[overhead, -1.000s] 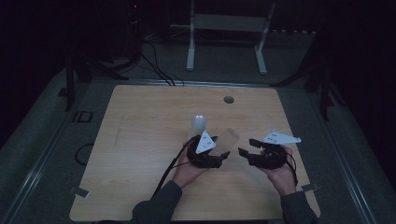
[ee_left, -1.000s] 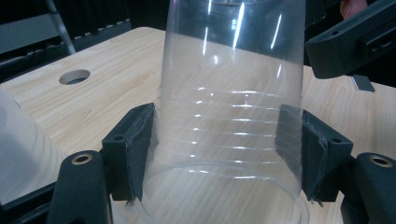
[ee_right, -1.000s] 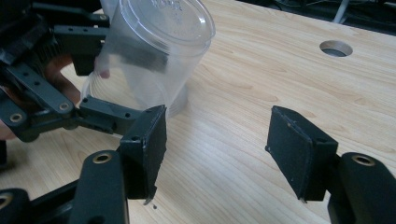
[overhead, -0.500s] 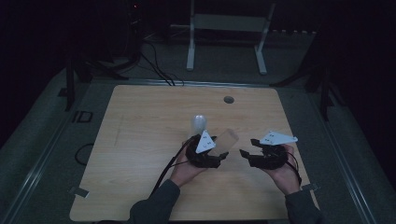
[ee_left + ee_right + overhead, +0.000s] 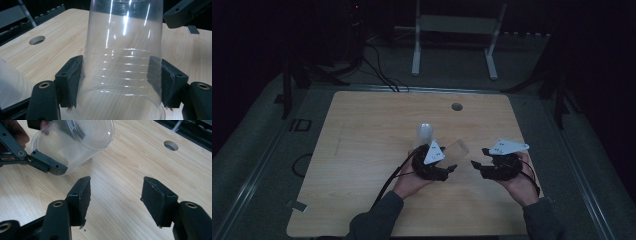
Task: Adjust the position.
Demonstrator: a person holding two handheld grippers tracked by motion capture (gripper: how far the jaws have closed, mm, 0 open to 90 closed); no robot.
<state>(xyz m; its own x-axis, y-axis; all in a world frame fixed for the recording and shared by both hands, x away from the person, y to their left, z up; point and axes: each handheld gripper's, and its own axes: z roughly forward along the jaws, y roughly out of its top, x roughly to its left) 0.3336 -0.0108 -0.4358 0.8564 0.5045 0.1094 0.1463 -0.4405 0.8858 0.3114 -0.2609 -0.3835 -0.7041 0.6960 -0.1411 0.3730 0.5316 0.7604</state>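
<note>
Left gripper: clamped on a clear plastic cup, tilted.
Right gripper: jaws apart, nothing between them.
Second cup: seemingly upright on the surface.

**Table: light wood top, one cup standing on it**

Rectangular wooden table, pale grain, rounded corners. Round cable hole near the far edge, right of centre; it's also in the left gripper view and the right gripper view.

Directly on the top: one translucent cup, upside down, roughly mid-table, well apart from the hole. Black cables trail across the near part of the surface toward the front edge.

Small strip of tape at the near-left corner, just off the edge; can't tell whether it touches the table. Table stands on a dark grey floor.
</note>
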